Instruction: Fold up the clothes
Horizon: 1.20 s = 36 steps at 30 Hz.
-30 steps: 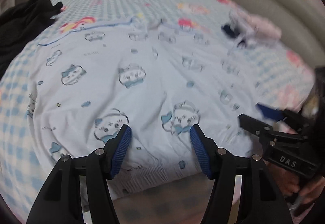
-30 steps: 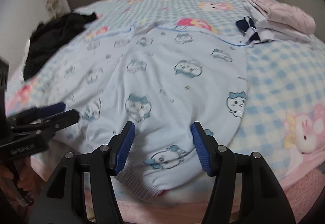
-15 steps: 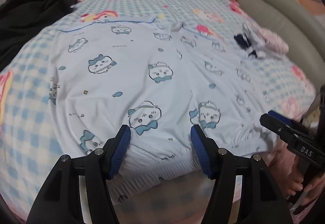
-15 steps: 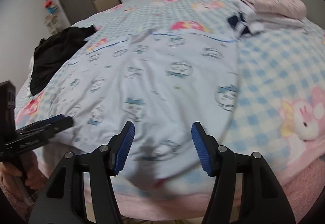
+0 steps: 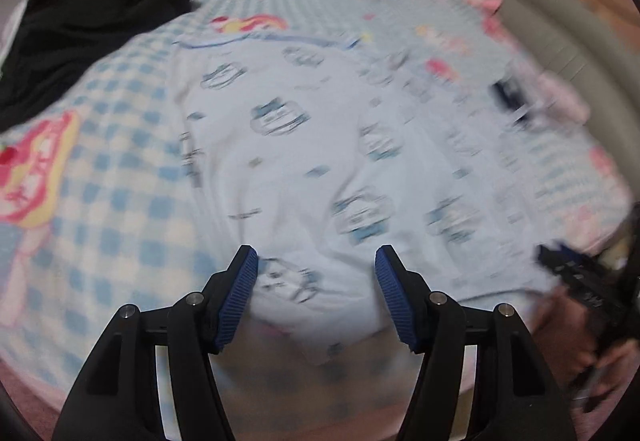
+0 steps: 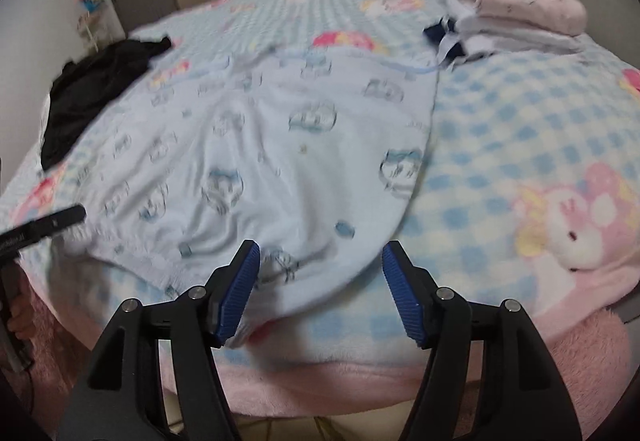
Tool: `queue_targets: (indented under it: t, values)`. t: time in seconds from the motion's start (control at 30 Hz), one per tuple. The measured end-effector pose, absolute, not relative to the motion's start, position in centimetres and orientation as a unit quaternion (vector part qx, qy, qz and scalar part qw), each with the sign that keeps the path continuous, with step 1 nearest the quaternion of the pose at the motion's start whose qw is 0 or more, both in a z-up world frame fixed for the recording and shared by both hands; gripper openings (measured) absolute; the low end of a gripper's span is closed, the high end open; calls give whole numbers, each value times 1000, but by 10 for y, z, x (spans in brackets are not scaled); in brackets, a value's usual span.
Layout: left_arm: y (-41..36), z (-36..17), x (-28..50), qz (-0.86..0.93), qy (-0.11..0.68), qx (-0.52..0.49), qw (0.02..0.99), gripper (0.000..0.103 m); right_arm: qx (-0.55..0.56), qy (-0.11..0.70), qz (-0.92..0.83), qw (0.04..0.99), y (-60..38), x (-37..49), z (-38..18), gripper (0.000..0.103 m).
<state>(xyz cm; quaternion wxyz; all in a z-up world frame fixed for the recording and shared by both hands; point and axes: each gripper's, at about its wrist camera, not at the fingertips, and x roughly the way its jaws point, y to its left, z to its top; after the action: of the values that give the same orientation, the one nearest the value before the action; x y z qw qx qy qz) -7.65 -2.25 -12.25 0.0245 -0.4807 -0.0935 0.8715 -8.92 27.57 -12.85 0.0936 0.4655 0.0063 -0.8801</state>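
A pale blue garment point(image 5: 320, 145) printed with small cartoon faces lay spread flat across a bed point(image 6: 500, 145) covered by a blue-and-white checked blanket. Its near hem hung at the bed's front edge. The left tongs point(image 5: 316, 281) stood apart, empty, over the hem's left part. The right tongs point(image 6: 320, 277) were likewise apart and empty, over the hem's right corner. Bare checked blanket lay open to the right of the garment. A black garment point(image 6: 92, 93) was heaped at the bed's far left edge, apart from the blue one. A stack of folded pink and white clothes point(image 6: 520, 17) sat at the far right. Lettering on the other tongs' sides was too blurred to read.
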Motion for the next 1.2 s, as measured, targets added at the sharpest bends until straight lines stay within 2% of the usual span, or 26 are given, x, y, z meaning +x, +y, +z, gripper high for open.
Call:
queue_targets:
  t: [0.17, 0.3, 0.43, 0.57, 0.7, 0.77, 0.9, 0.97, 1.1, 1.2]
  values:
    - [-28, -120, -65, 872, -26, -488, -25, 64, 473, 22, -878, 76, 279, -85, -132, 66]
    - [-43, -110, -57, 880, -86, -466, 6, 64, 450, 17, -890, 65, 283, -79, -119, 66]
    - [-32, -115, -57, 880, -77, -469, 14, 64, 446, -21, -889, 101, 278, -79, -110, 66]
    - [-21, -120, -58, 879, -67, -472, 21, 64, 474, 26, -876, 80, 269, -81, -127, 66]
    - [-10, -125, -59, 878, -57, -475, 27, 64, 475, 25, -878, 48, 288, -76, -126, 66]
    - [-21, -121, -56, 883, -82, -462, 23, 64, 463, 37, -885, 32, 291, -72, -121, 66]
    - [-35, -117, -57, 887, -132, -442, 26, 64, 457, -11, -887, 72, 290, -73, -116, 66]
    - [-31, -124, -61, 882, -108, -459, 8, 64, 461, -20, -882, 94, 282, -74, -118, 66]
    - [-23, -137, -64, 865, -49, -499, -30, 63, 477, 21, -875, 80, 270, -76, -131, 66]
    - [-23, -121, -60, 866, -63, -494, -35, 63, 474, 16, -879, 56, 282, -76, -127, 66]
